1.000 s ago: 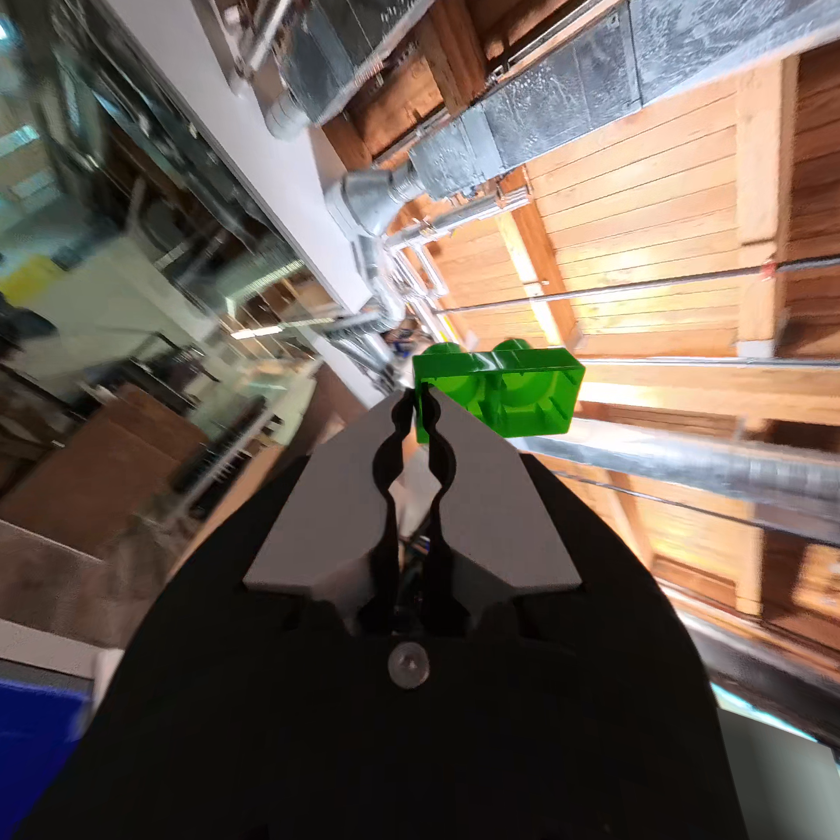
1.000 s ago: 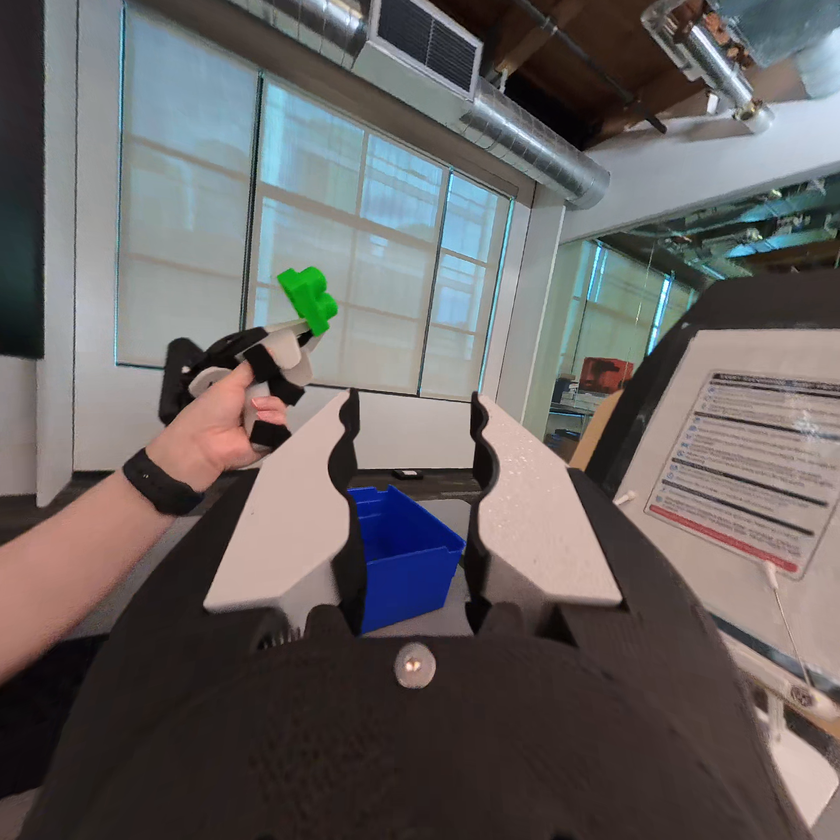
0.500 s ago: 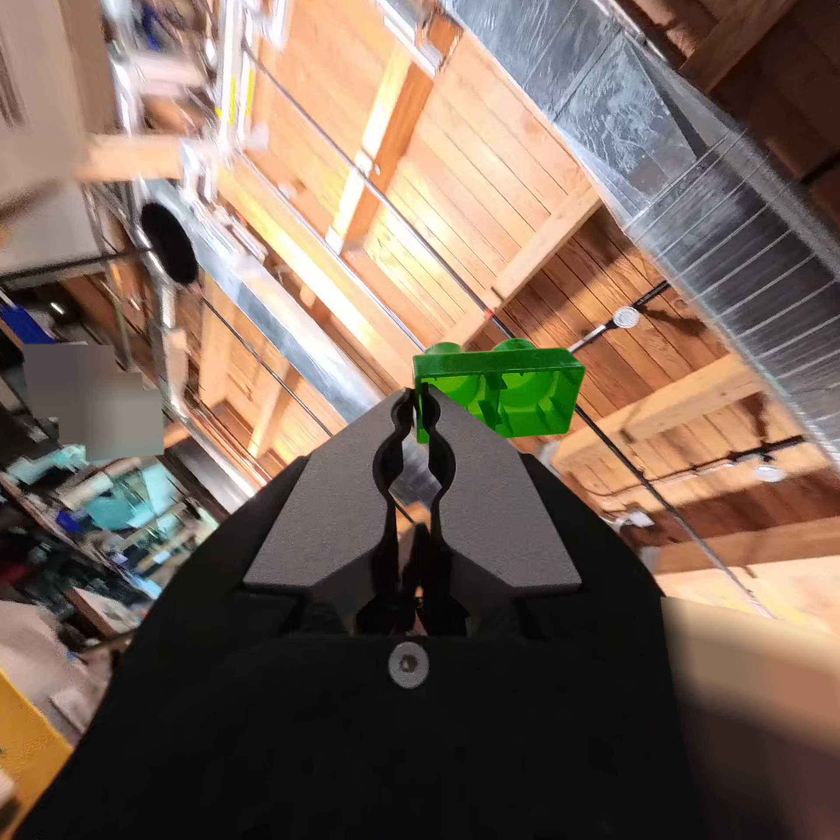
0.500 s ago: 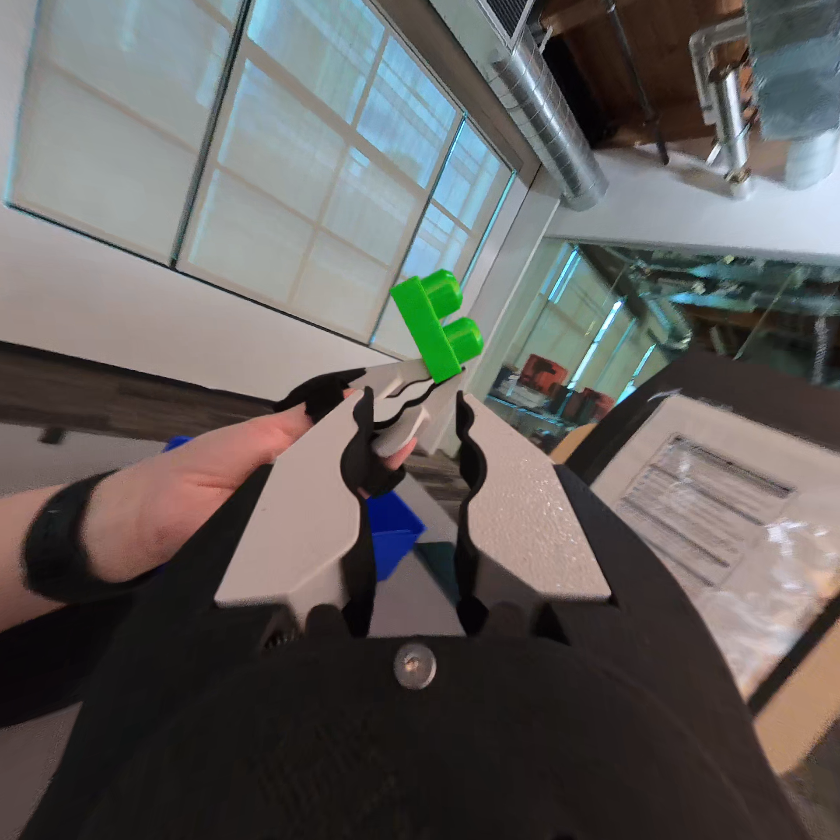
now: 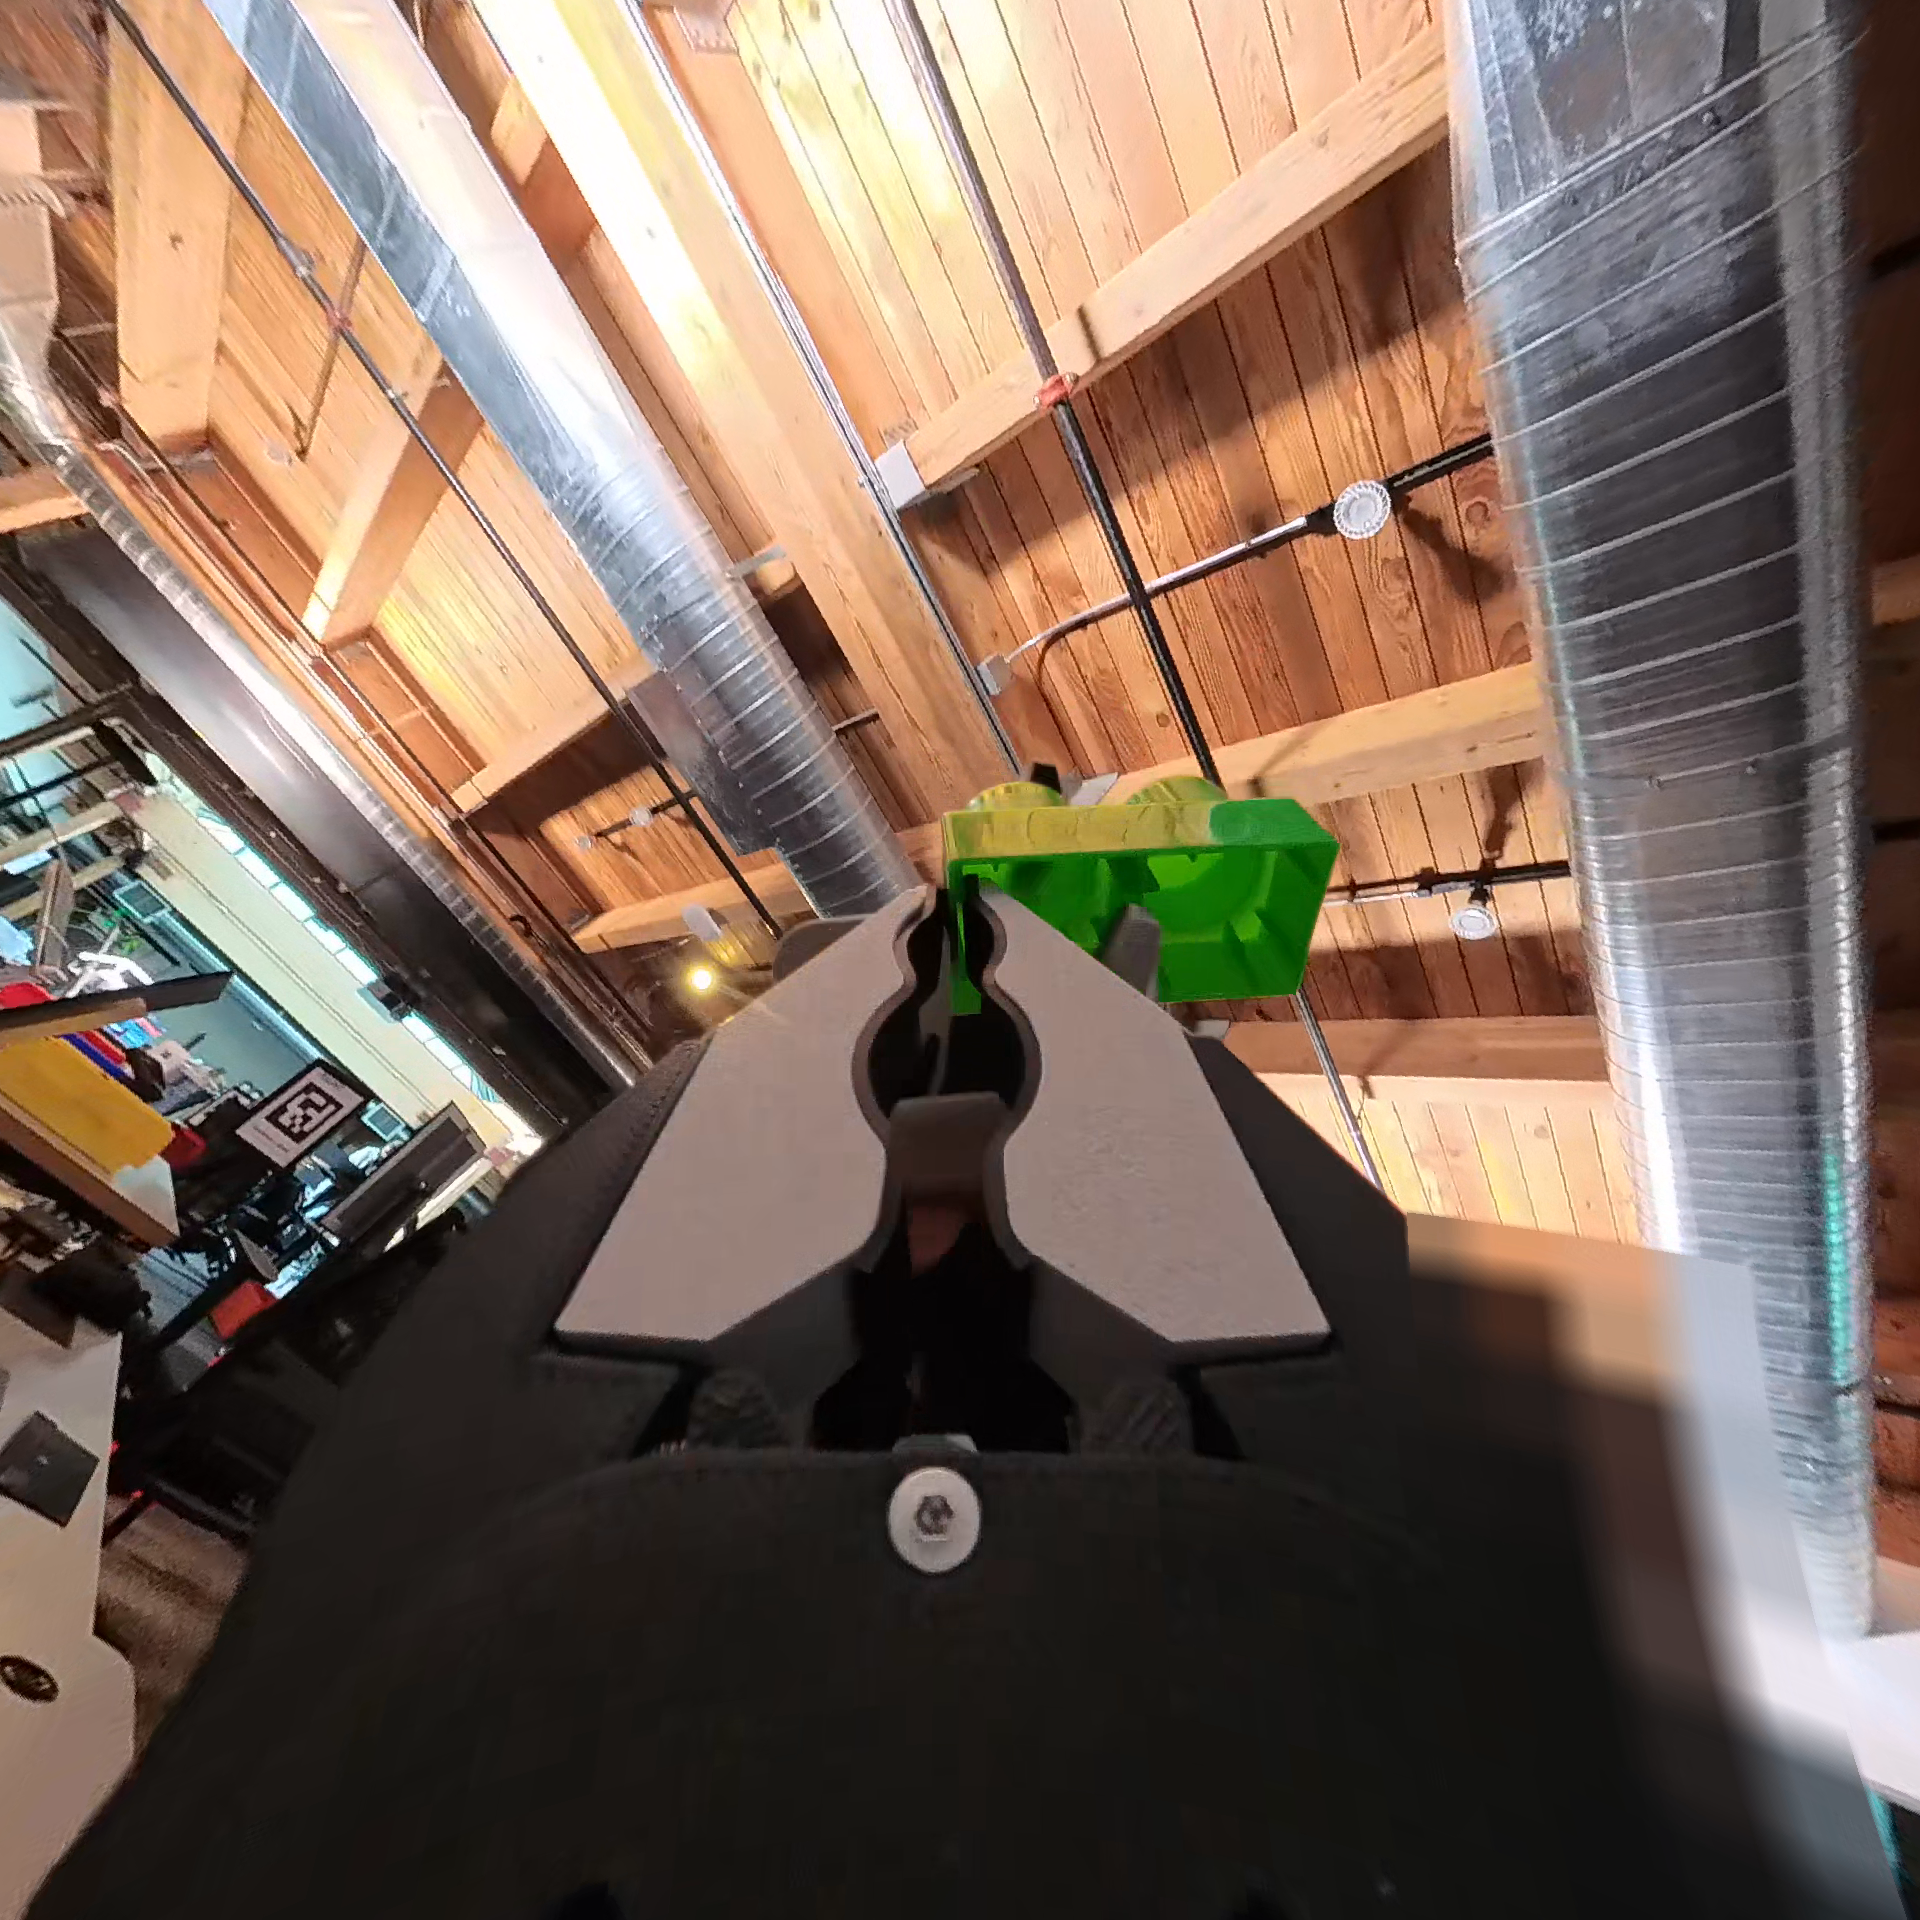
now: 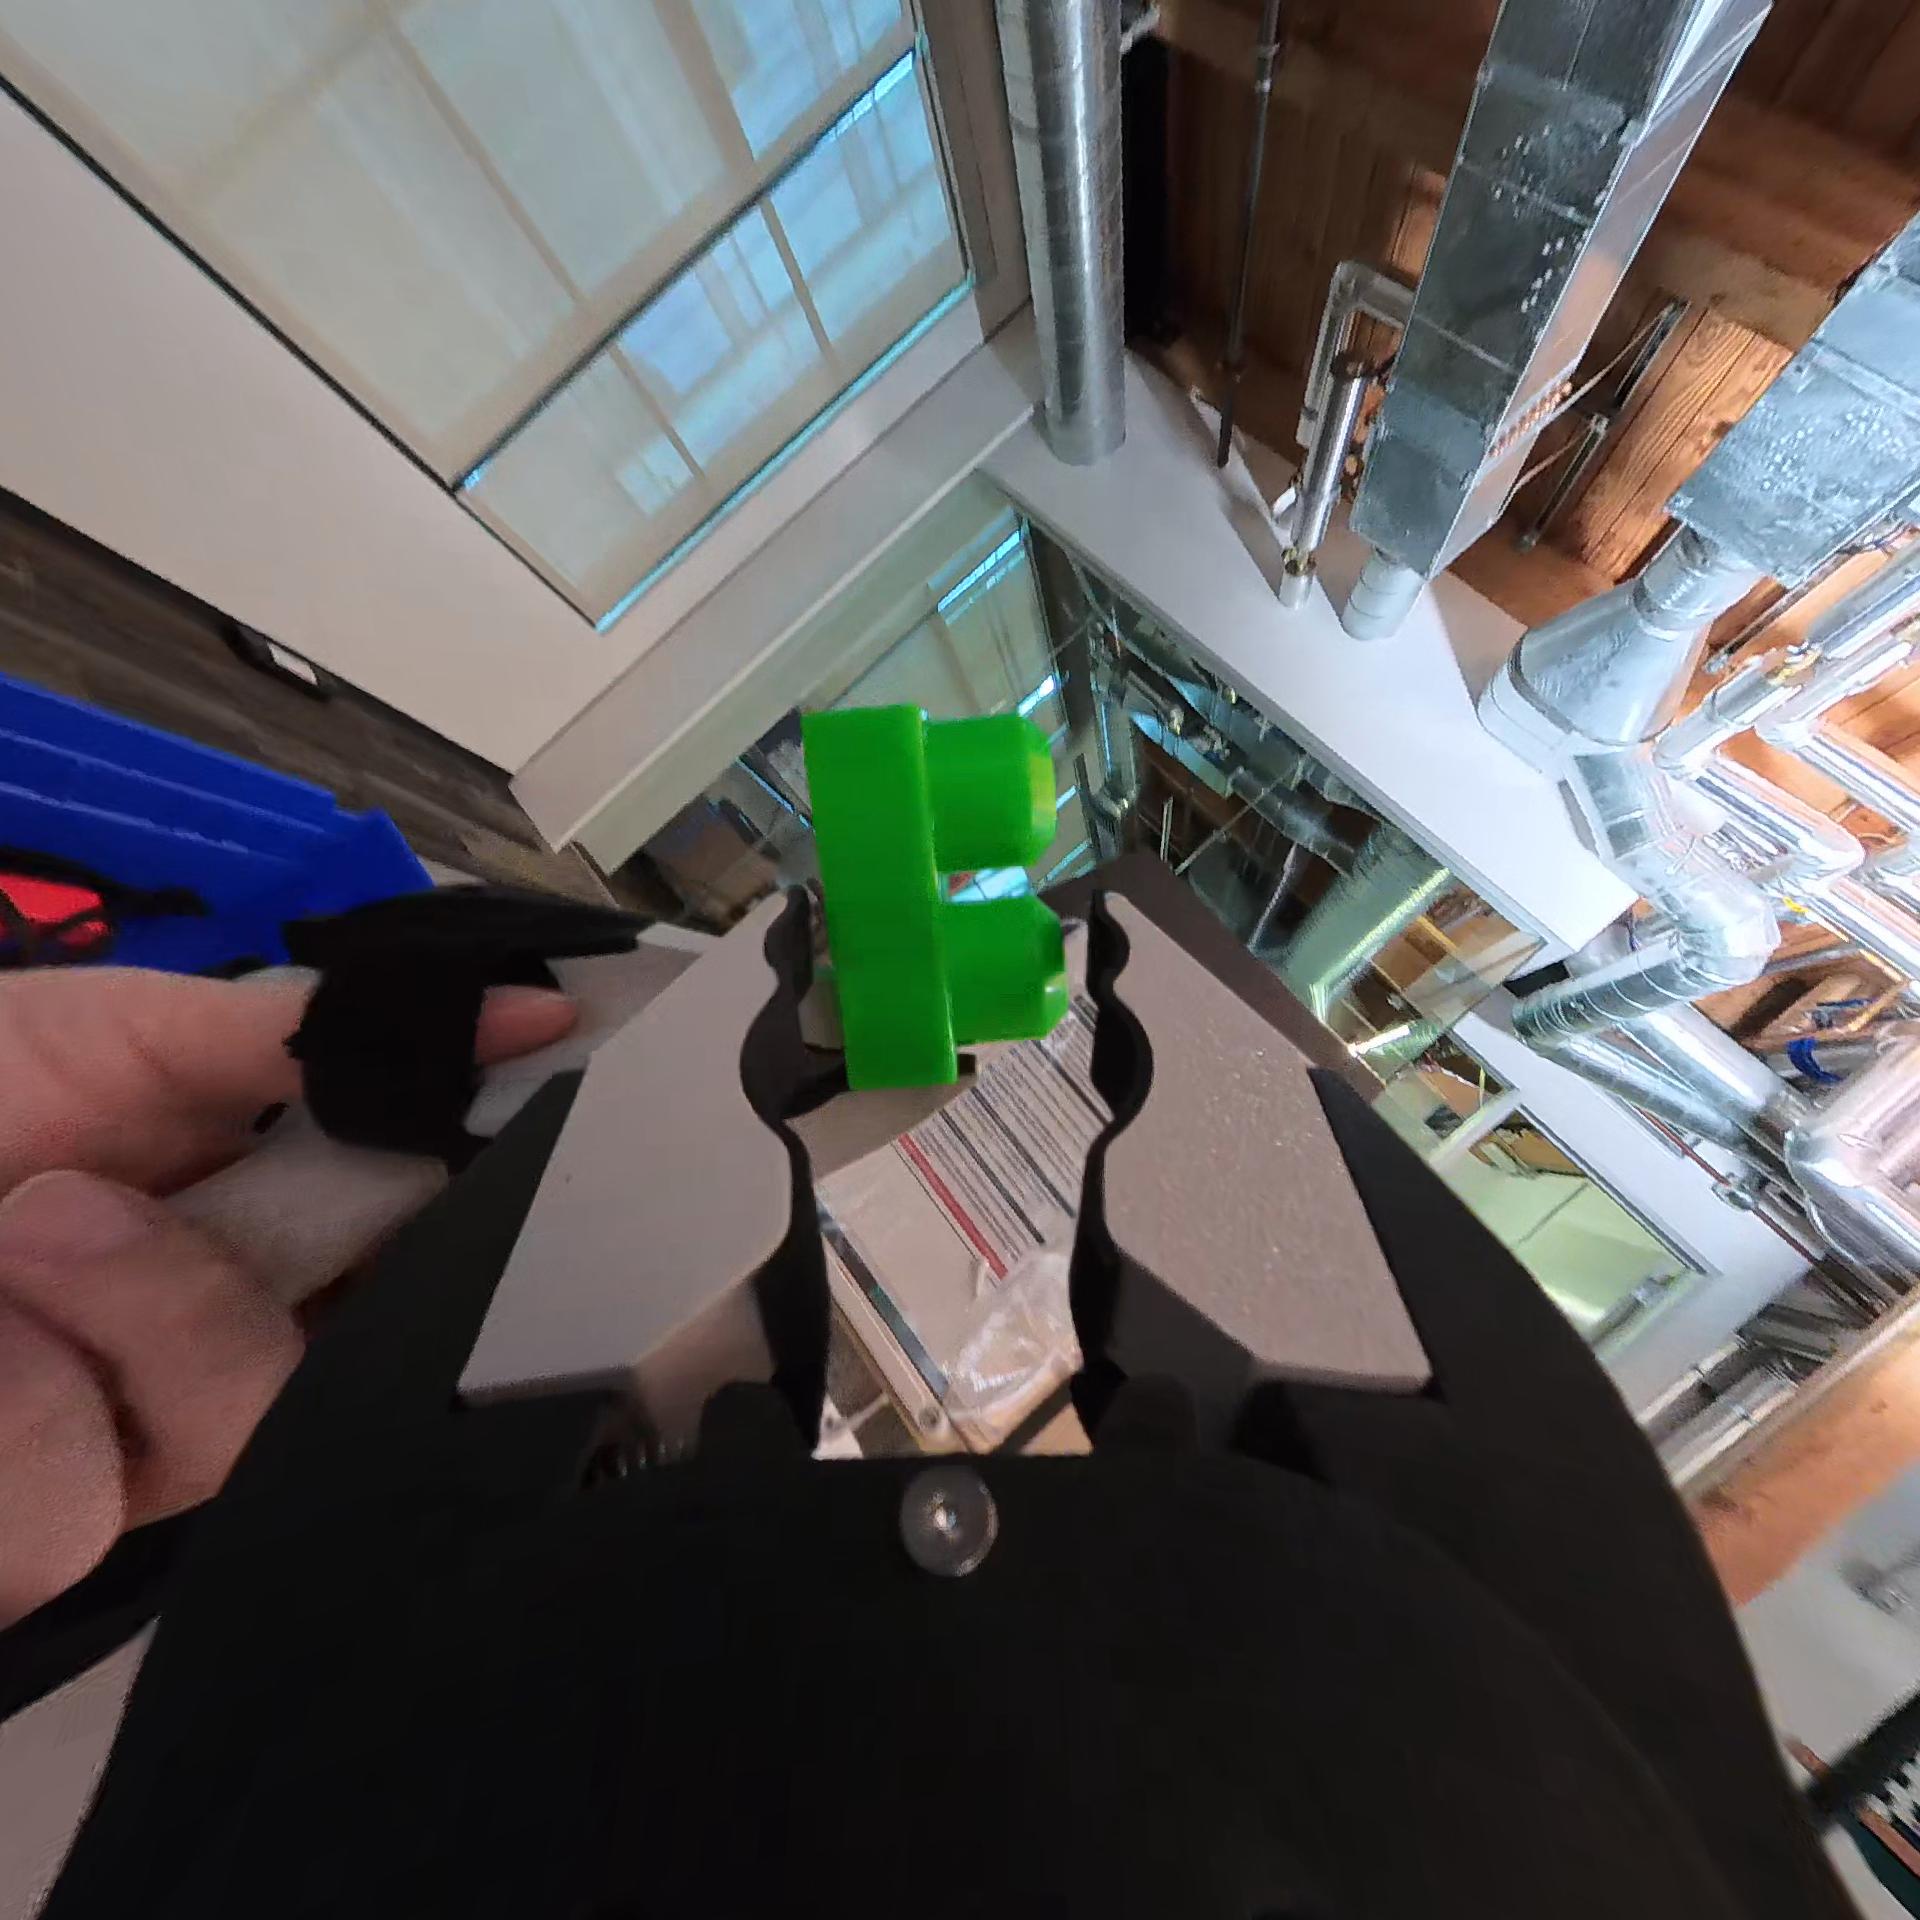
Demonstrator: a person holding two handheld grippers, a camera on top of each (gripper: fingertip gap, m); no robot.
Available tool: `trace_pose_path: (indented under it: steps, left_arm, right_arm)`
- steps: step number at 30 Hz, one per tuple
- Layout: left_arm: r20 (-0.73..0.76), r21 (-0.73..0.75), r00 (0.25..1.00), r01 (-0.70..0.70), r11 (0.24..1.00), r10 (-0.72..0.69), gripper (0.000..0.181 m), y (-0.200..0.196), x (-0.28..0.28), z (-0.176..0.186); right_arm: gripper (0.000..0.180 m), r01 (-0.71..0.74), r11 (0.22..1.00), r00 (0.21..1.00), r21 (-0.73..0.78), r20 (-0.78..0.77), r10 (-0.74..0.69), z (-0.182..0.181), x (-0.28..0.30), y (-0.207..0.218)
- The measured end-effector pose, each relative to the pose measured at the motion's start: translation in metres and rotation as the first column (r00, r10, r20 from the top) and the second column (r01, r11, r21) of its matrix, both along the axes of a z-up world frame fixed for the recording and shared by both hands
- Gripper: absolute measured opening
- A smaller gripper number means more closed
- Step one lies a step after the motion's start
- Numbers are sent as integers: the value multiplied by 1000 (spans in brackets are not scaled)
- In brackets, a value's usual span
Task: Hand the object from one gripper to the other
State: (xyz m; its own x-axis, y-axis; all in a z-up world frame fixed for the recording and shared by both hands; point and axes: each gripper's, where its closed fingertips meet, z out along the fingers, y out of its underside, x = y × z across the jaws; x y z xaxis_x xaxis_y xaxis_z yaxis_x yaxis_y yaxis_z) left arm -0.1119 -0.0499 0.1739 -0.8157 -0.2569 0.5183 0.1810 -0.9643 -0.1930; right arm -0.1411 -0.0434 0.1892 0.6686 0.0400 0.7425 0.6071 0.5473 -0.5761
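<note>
Since the earlier frames, the right gripper [image 6: 940, 935] has closed in on the green brick [image 6: 914, 909], which now sits between its spread fingers [image 6: 1226, 1122]; whether they touch it cannot be told. Left gripper [image 5: 961, 914]: fingers pressed together, pinching one end wall of the brick [image 5: 1195, 904], held aloft against the wooden ceiling [image 5: 1247, 468]. Right view shows the person's hand [image 6: 135, 1174] on the left gripper [image 6: 831, 1023] and a blue bin [image 6: 156, 821] at the left edge.
</note>
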Motion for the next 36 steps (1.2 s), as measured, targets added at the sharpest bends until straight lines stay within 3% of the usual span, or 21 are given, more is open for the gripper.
trace_pose_path:
  steps: [4,8,11,13,15,16,18,21,23,26,28,31,36]
  left_arm:
    - [-6,32,1000,12,999,-11,2,-7,3,0]
    - [-90,74,982,-161,984,167,46,4,10,-8]
    - [-161,173,950,-238,956,266,68,15,15,-15]
    - [-193,289,897,-334,897,397,69,24,14,-18]
    - [-175,485,780,-462,742,601,71,31,10,-19]
    - [-128,606,688,-516,605,715,70,33,8,-19]
    - [48,806,464,-541,240,885,68,33,3,-18]
    - [396,870,144,-373,-321,907,58,28,-4,-17]
    - [565,807,46,-238,-541,823,59,20,-4,-15]
    - [667,745,48,-63,-664,743,72,12,5,-23]
    - [707,704,65,27,-710,704,84,11,12,-33]
    - [718,690,64,63,-721,693,96,11,23,-40]
    - [741,669,52,23,-743,669,108,5,22,-35]
  right_arm:
    - [43,3,1000,1000,10,16,-3,1,4,-2]
    - [43,0,1000,998,17,-55,1,12,20,-5]
    - [44,-65,992,985,-111,-163,47,14,40,1]
    - [43,-135,955,964,-262,-259,65,6,56,11]
    - [44,-233,890,925,-392,-372,79,-3,70,19]
    - [43,-307,850,889,-428,-447,95,-5,75,21]
    - [42,-470,761,785,-448,-606,128,-5,82,22]
    - [43,-608,630,686,-483,-720,110,-15,87,28]
    - [43,-614,564,710,-552,-698,91,-29,83,30]
    - [42,-591,494,759,-638,-647,74,-47,77,29]
    - [43,-627,437,742,-645,-664,85,-50,69,24]
    - [43,-691,400,691,-602,-713,122,-44,58,20]
    - [43,-784,193,620,-590,-753,219,-48,27,-4]
